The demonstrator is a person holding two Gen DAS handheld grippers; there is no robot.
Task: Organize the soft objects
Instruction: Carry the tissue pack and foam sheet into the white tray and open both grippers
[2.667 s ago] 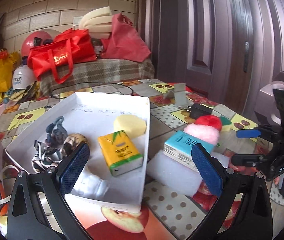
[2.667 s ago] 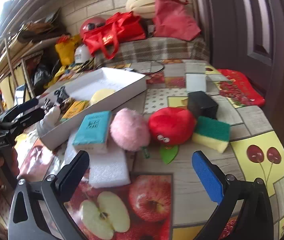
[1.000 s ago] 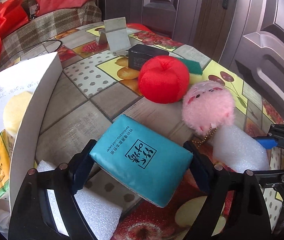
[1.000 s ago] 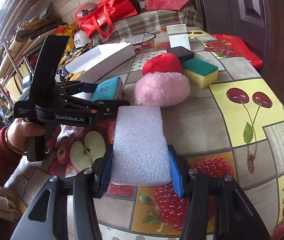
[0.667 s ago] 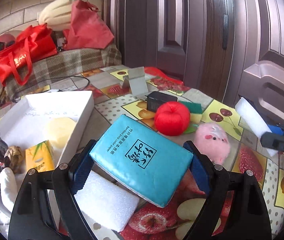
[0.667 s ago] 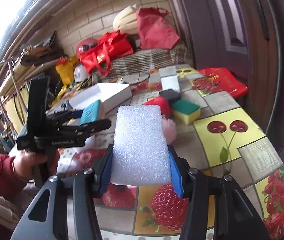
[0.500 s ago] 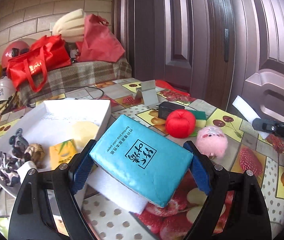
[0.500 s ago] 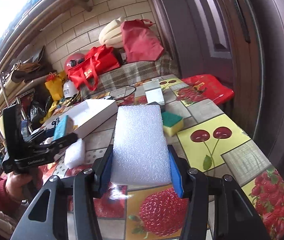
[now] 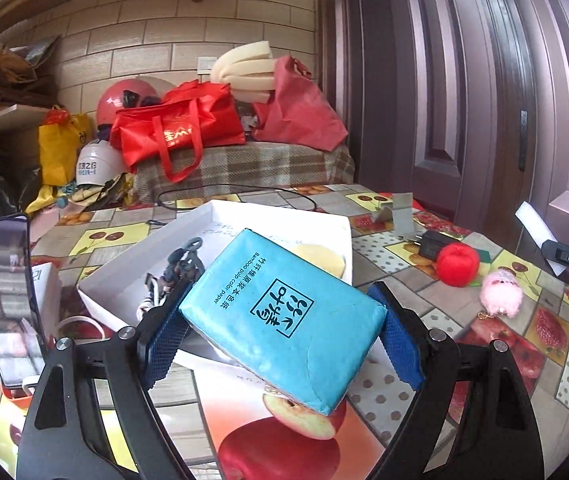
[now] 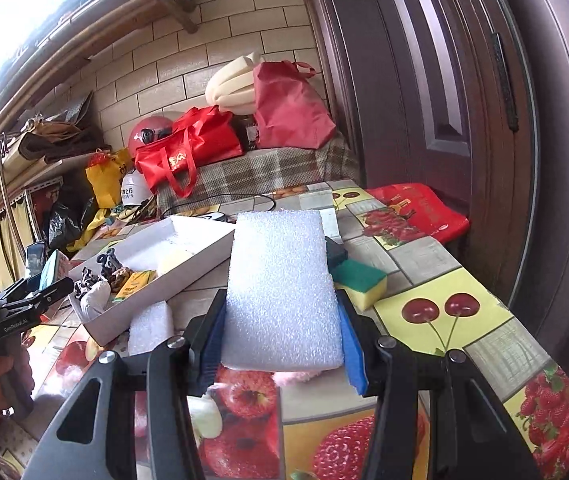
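In my left gripper I had the blue tissue pack clamped between both pads, raised clear of the counter in front of the white tray. The pack sat skewed in the grip, its long axis running from upper left to lower right, printed face up, one corner hanging below the pads. I judged it light and yielding, with a slick wrapper; the pads bore on its short ends, and a hold across the middle of the long sides would have been steadier.

My right gripper was closed on a white foam block, the pads pressing its two long sides near the close end. The block stood with its long axis pointing away from me, its far end over the counter towards the tray. I judged it very light, springy and easily crushed, so it wanted only gentle pressure.

Beyond, a second foam piece lay on the counter just beside the tray's near wall. A green-and-yellow sponge lay right of the held block. Farther off, a red plush apple and a pink pompom lay outside the tray, not yet put away.
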